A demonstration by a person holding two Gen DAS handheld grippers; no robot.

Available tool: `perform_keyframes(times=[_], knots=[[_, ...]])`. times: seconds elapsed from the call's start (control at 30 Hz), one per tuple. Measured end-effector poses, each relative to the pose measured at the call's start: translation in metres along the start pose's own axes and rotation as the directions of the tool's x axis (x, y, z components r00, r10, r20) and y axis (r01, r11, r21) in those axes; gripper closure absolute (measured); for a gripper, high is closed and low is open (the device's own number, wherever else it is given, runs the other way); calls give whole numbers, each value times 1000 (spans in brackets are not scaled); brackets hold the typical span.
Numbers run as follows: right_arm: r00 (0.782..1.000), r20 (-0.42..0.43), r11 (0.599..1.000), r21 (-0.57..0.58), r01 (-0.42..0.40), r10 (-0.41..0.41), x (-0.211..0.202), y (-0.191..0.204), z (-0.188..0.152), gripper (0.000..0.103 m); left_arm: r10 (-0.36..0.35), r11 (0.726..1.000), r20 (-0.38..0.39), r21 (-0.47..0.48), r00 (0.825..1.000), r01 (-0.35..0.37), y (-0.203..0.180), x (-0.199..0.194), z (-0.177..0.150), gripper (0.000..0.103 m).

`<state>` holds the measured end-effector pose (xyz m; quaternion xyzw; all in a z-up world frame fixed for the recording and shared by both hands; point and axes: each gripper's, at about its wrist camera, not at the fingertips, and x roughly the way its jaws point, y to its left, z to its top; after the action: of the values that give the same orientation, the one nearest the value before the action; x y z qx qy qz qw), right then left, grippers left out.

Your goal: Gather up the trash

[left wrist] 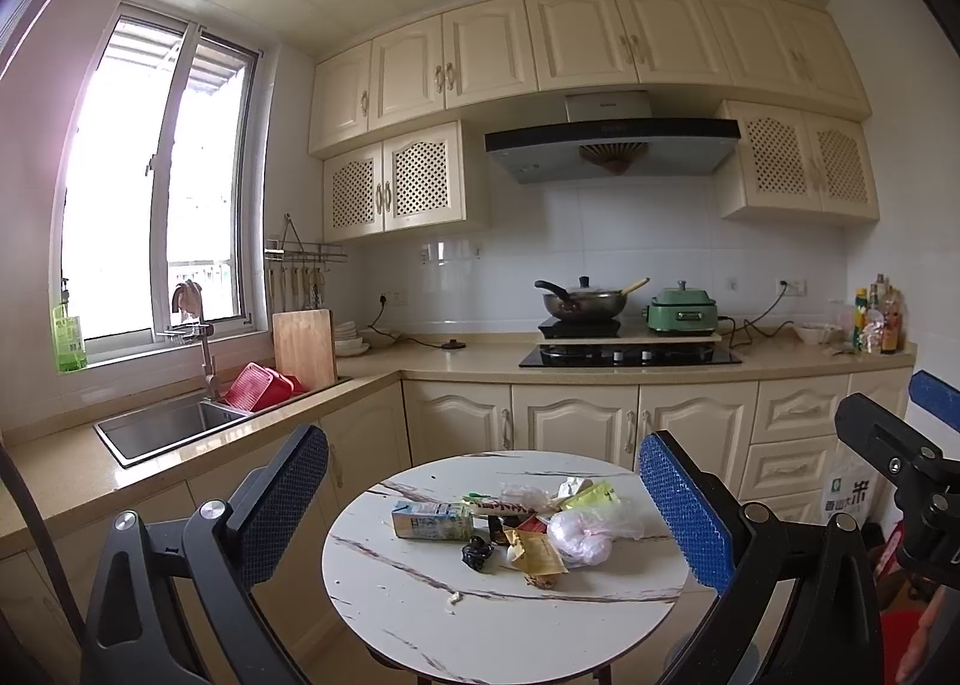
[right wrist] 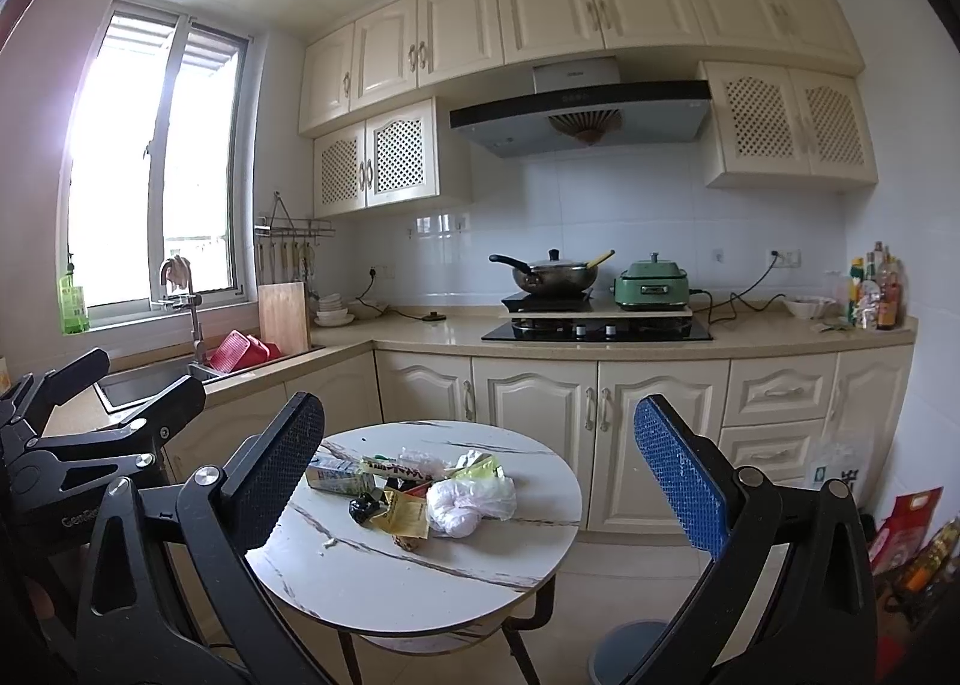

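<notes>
Facing light, crinkly trash [left wrist: 516, 523] heaped mid-worktop [left wrist: 420, 619]; both grippers [left wrist: 480, 505] [right wrist: 480, 475] hovering, jaws released, empty; soft white bag [left wrist: 579, 541] best pinched at its bunched top.

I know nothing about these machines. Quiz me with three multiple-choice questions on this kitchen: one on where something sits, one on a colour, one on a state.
1. Where does the trash pile lie?
A. sink
B. round white marble-look table
C. stove
2. What colour is the lidded electric cooker on the counter?
A. green
B. red
C. black
3. How are the left claw and right claw?
A. gripping a carton
B. shut empty
C. open, empty

Answers: B, wrappers and bags sit mid-table; A, its body is mint green; C, the pads stand wide apart, above the table.
</notes>
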<state>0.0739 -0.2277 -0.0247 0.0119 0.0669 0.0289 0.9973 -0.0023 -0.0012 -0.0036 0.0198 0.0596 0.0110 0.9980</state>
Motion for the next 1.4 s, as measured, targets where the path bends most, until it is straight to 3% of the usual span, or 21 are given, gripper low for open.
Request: perform_keyframes(times=[0.9,1.17,1.33,1.4], knots=[[1000,-29,1000,29,-3,4,13,-9,-13,0,0,1000,-37,11,999,1,2,23,-5,1],[994,-106,997,71,0,7,46,-34,-34,0,11,997,-169,-71,986,-23,32,83,-14,1],[984,-176,995,97,-13,30,82,-54,-57,0,18,998,-295,-53,955,-35,24,140,-27,1],[978,-207,994,104,-16,37,99,-61,-69,0,-11,999,-347,-48,938,-6,15,164,-32,1]])
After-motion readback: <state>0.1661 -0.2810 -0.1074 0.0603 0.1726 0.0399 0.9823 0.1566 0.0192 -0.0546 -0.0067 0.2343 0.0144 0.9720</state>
